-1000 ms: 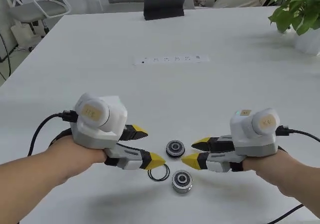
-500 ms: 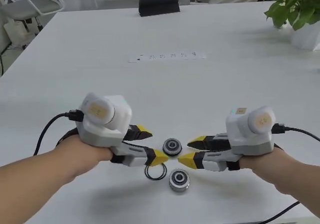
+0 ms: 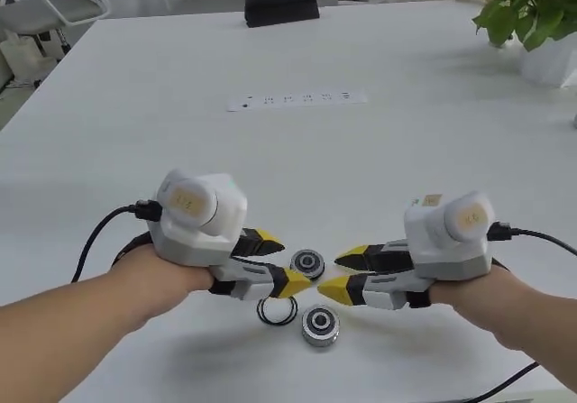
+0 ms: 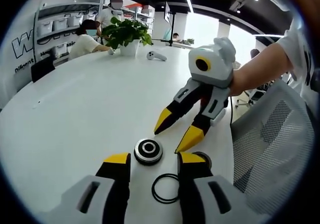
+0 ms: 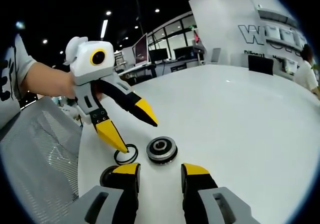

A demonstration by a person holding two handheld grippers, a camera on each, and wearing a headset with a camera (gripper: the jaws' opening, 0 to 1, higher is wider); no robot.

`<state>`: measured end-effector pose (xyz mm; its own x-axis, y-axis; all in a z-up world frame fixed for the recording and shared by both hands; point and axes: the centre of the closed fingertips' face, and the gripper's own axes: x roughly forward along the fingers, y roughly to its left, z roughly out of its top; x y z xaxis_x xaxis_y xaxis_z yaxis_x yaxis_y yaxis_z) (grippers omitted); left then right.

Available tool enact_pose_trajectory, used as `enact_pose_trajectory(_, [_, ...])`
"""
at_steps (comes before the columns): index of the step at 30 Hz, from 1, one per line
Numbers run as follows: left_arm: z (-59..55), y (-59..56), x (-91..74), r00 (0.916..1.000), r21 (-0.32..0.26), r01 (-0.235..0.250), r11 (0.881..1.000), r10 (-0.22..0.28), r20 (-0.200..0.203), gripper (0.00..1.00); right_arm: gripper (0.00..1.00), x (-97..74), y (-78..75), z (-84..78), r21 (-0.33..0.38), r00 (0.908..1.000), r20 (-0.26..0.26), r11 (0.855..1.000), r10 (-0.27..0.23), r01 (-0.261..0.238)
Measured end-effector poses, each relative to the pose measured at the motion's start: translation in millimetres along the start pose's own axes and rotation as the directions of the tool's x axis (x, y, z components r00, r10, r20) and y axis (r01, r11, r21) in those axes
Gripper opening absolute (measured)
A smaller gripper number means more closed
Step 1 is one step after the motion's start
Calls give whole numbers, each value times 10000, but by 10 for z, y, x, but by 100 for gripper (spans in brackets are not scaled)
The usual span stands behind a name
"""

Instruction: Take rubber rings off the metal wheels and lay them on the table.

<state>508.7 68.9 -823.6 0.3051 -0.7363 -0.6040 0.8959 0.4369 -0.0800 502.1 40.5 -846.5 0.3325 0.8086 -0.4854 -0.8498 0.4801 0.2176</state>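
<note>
Left gripper (image 3: pixel 281 261) and right gripper (image 3: pixel 338 272) are being held part-open, empty. Far wheel (image 3: pixel 308 261) is being flanked: 3 o'clock of the left, 9 o'clock of the right, equally near. Ring (image 3: pixel 277 310) is lying at its 7 o'clock.

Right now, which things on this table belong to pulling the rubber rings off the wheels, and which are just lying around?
Part of the job:
- rubber ring, lying loose on the table
- far metal wheel
- near metal wheel
- left gripper and right gripper, both open

Just lying about:
- socket strip
- potted plant
- black tablet-like object at the far edge
</note>
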Motion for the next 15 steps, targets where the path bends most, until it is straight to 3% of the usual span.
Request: enact_pose_trajectory(15, [0,3,109,9999,159,17,9999,-15,-101,25,30,-4,6,-8,7,10000,61,10000,11,-11])
